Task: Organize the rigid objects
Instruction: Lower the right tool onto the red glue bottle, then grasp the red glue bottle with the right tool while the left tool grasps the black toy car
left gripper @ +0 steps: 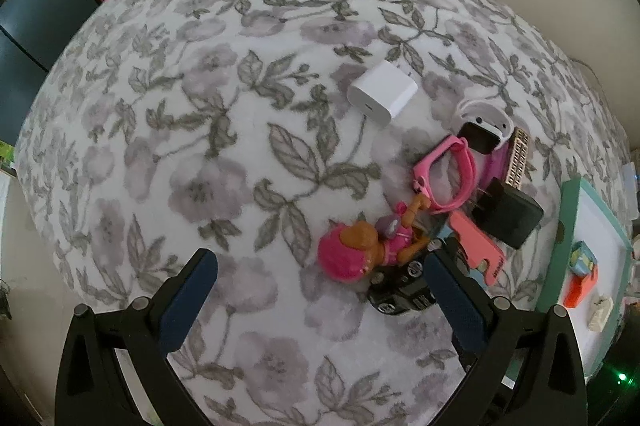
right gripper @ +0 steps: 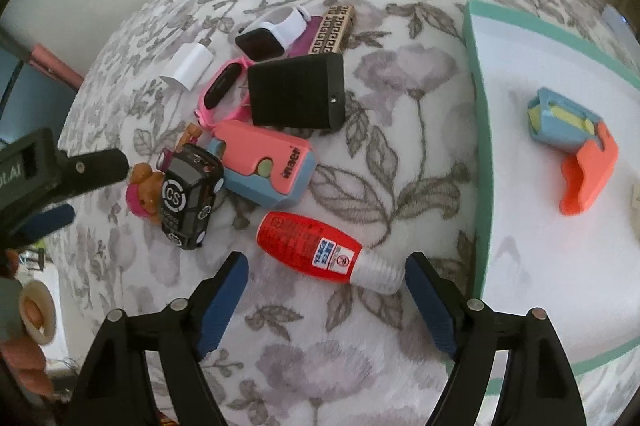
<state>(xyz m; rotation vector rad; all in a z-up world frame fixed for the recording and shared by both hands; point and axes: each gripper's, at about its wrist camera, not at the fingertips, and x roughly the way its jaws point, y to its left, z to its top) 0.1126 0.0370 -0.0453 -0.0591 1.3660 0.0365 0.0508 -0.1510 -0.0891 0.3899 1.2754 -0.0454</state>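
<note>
hovering low over the floral blanket [right gripper: 304,346], the right claw [right gripper: 326,300] is standing spread around the red bottle [right gripper: 320,252], which is lying on its side between the fingers, probably for moving it to the green-edged tray [right gripper: 478,130] beside it. the left claw [left gripper: 320,292] is also standing spread, empty, near the pink toy dog [left gripper: 360,252] and black toy car [left gripper: 400,292] in the clutter.
</note>
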